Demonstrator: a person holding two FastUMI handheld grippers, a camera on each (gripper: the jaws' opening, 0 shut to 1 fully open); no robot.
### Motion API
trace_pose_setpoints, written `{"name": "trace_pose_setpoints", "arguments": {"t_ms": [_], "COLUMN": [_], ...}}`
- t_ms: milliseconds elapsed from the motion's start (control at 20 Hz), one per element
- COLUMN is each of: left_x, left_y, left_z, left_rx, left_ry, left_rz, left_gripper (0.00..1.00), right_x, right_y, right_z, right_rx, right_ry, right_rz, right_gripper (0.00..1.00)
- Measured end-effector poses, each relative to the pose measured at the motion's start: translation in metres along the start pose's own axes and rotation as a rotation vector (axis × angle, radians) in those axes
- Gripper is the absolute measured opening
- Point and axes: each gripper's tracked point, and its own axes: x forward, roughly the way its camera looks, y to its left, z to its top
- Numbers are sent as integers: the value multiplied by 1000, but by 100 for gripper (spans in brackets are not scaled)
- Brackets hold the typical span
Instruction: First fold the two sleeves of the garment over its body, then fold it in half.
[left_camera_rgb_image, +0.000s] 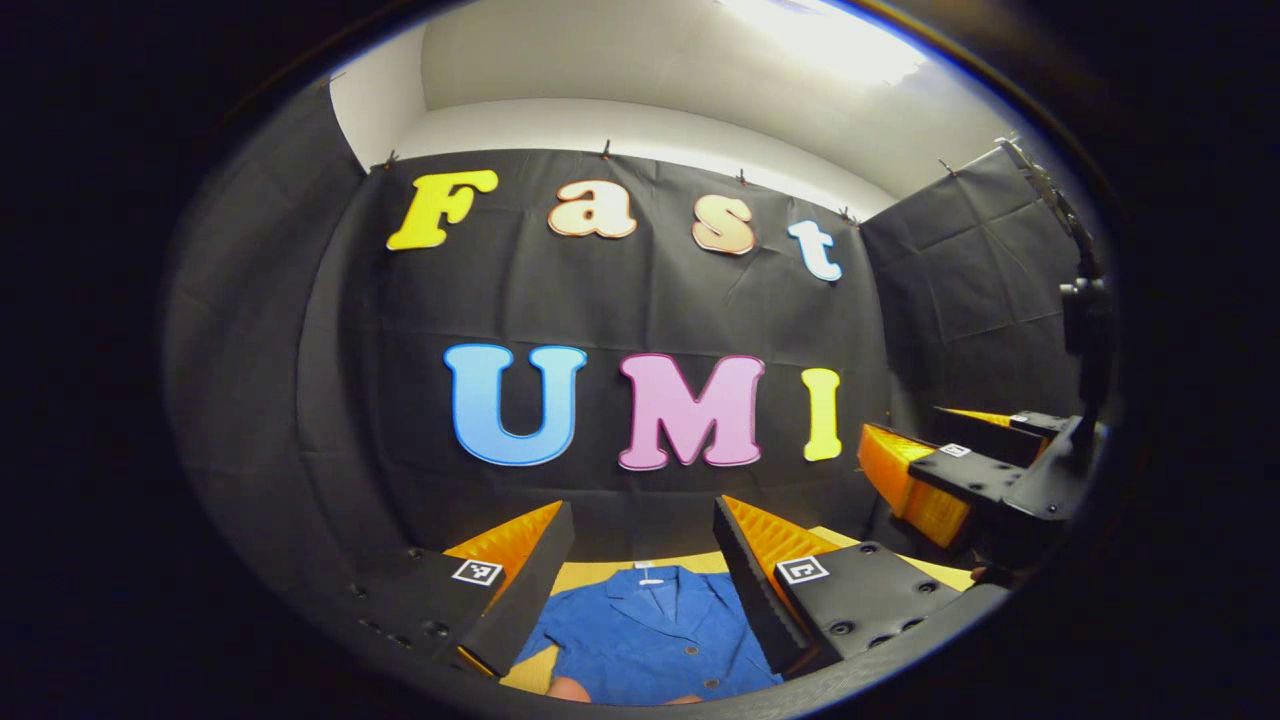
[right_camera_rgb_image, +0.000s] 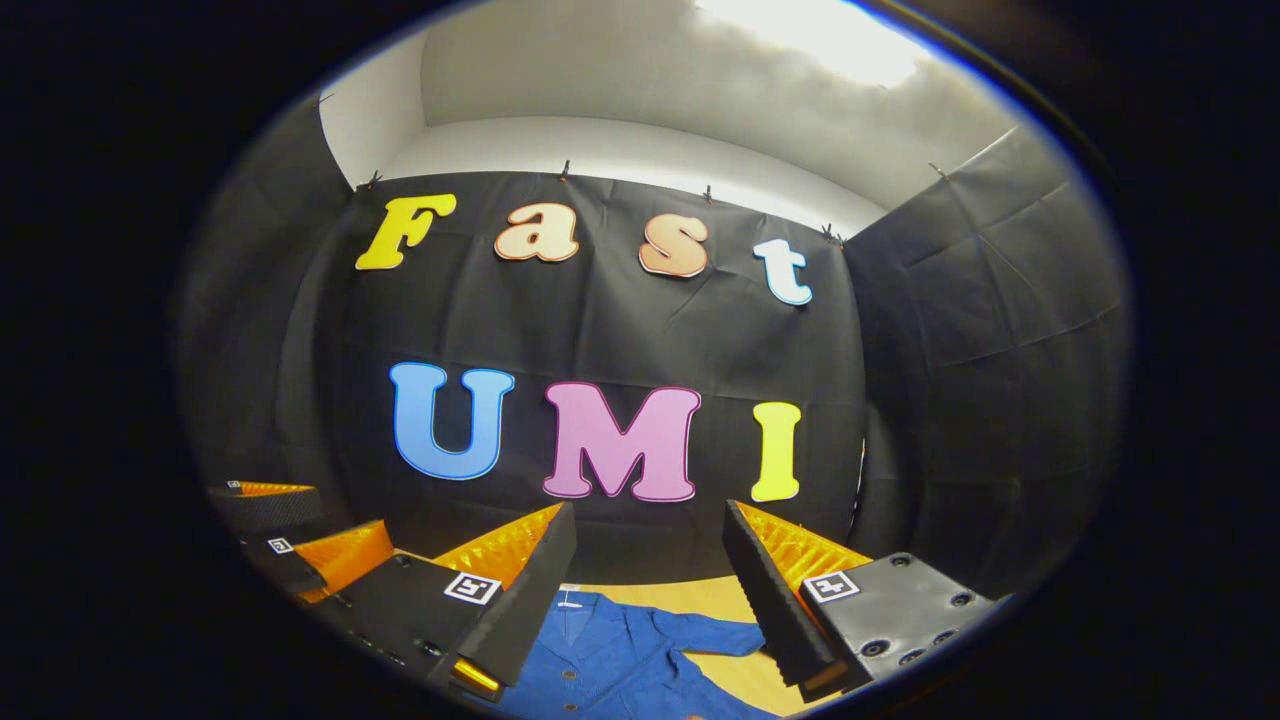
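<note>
Nearest things: left gripper (left_camera_rgb_image: 640, 570) and right gripper (right_camera_rgb_image: 645, 580), each with its two fingers rising from the bottom of its own view, spread wide with nothing between them.
Surface: a yellowish wooden table (left_camera_rgb_image: 600, 575), seen also in the right gripper view (right_camera_rgb_image: 700, 598), bare past the garment's collar and to the right of the sleeve.
Room: a booth hung with black cloth (left_camera_rgb_image: 620, 290) on the far and side walls, creased and pinned along its top edge; above it a white wall and ceiling with a bright light (left_camera_rgb_image: 820, 40) at upper right.
Task thing: a blue button-front shirt (left_camera_rgb_image: 650, 630) lies flat on the table, collar toward the far wall, with buttons showing down its front. In the left gripper view it sits between the left gripper's fingers, below them.
Sleeve: in the right gripper view the shirt (right_camera_rgb_image: 610, 650) shows its short sleeve (right_camera_rgb_image: 715, 635) spread out to the right on the wood, not folded over the body.
Hand pose: both grippers are held level above the near edge of the shirt, pointing at the far wall. The right gripper stands off to the right in the left gripper view (left_camera_rgb_image: 915, 470), apart from the shirt; the left gripper stands at the left in the right gripper view (right_camera_rgb_image: 300, 545).
Near edge: a bit of a fingertip, or the like, shows at the bottom of the left gripper view; I cannot tell more.
</note>
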Motion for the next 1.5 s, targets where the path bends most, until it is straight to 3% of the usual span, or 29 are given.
{"name": "trace_pose_setpoints", "arguments": {"t_ms": [200, 450, 550, 600, 650, 800, 850, 900, 1150, 1350, 1500], "left_x": [-12, -9, -1, 5, 11, 25, 30, 34, 54, 70, 86], "left_y": [7, 7, 14, 19, 25, 38, 38, 40, 46, 43, 36], "left_z": [-2, -5, -3, -2, -6, -9, -13, -15, -27, -28, -31], "left_rx": [20, -67, -44, -34, -34, -70, -80, -87, -65, -59, -46], "left_ry": [3, 26, 12, 14, 19, 29, 39, 47, 83, 96, 120], "left_rz": [-32, -65, -38, -16, 22, 107, 118, 126, 138, 136, 106], "left_gripper": [82, 82, 83, 82, 82, 82, 83, 82, 82, 82, 82], "right_x": [-10, -12, -5, -1, 3, 18, 23, 29, 52, 72, 84], "right_y": [0, -5, -10, -13, -12, -14, -14, -14, -17, -51, -102], "right_z": [-2, -11, -15, -19, -24, -35, -37, -40, -61, -96, -124], "right_rx": [-16, -43, -45, -51, -49, -29, -24, -23, -29, -13, -7], "right_ry": [18, 44, 45, 53, 67, 92, 98, 103, 129, 223, 290], "right_rz": [-45, -54, -62, -63, -54, -45, -38, -32, -18, -99, -216], "right_gripper": [94, 94, 94, 88, 94, 94, 88, 95, 95, 95, 95]}}
